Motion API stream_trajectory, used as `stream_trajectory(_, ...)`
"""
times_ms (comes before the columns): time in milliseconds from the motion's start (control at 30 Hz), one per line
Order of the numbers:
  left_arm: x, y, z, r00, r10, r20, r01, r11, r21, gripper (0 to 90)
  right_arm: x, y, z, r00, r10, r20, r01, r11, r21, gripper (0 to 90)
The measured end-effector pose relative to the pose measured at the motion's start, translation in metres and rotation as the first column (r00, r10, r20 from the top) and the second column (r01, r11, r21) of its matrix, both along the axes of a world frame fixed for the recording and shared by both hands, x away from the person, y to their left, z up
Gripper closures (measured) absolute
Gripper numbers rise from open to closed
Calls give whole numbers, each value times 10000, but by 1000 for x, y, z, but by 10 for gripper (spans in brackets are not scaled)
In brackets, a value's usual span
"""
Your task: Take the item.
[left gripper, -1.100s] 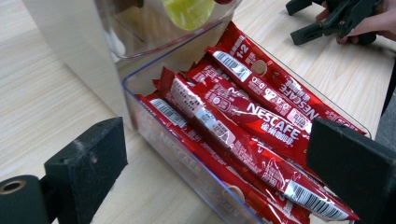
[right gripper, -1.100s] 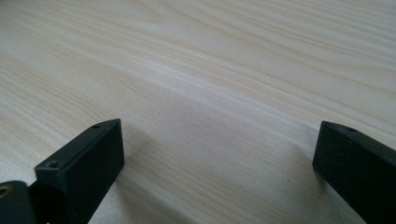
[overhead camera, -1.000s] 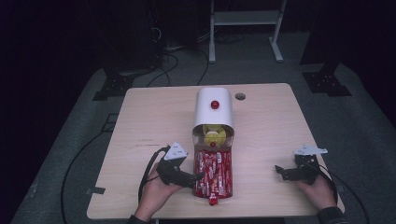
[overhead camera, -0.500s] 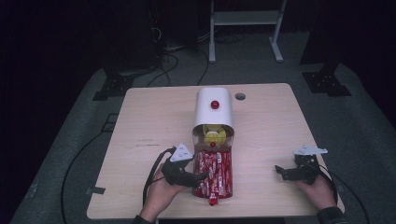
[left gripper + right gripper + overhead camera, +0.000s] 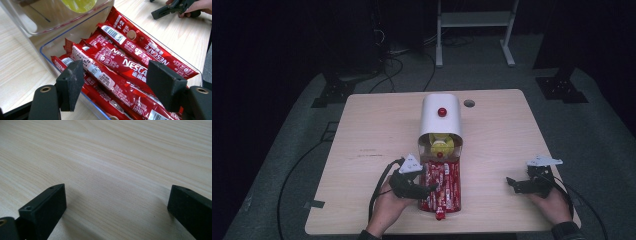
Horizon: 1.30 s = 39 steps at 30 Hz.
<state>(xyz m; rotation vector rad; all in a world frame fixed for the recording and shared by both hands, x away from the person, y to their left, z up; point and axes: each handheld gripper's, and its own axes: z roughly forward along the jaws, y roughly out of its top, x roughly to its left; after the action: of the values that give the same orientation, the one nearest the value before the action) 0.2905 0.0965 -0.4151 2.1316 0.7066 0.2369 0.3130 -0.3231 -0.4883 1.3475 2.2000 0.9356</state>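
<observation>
On a pale wooden tabletop (image 5: 377, 130), seen from the high view, a white round-topped dispenser (image 5: 441, 116) with a red knob stands at the middle; a clear tray (image 5: 458, 170) packed with red coffee sachets (image 5: 443, 182) runs from its open front toward the person; something yellow sits inside the dispenser's mouth; one sachet pokes over the tray's near end. The left tongs (image 5: 428, 189), held in a hand, reach over the tray's left wall, tips above the sachets; the right tongs (image 5: 511, 182) rest well apart near the right edge, in the other hand.

In the left gripper view, the left tongs (image 5: 117, 86) stand wide open, the two black jaws straddling a top Nescafé sachet (image 5: 110, 82) that lies slantwise on the heap inside the clear tray (image 5: 45, 48); neither jaw seems to touch it yet; the right tongs (image 5: 172, 7) show far off at the top corner.

In the right gripper view, the right tongs (image 5: 117, 207) are open, jaws spread over bare tabletop (image 5: 112, 157), holding nothing.

The step in hand looks like picking one sachet from the tray; to do it well, likely lower the jaws squarely over the topmost sachet, keep the left jaw inside the tray wall, and close across its narrow width near the middle, so a single slippery packet lifts without dragging its neighbours.
</observation>
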Motion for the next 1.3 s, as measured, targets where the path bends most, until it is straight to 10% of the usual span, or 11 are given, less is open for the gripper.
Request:
stream_trajectory(1000, -3, -6, -4, 9994, 322, -143, -314, 9982, 515, 488, 0, 0, 0, 10000, 9, -1, -9, 10000, 4, 14)
stream_trajectory(1300, -3, -6, -6, 9987, 338, -378, -315, 9977, 597, 655, 0, 0, 0, 10000, 9, -3, -9, 10000, 3, 13)
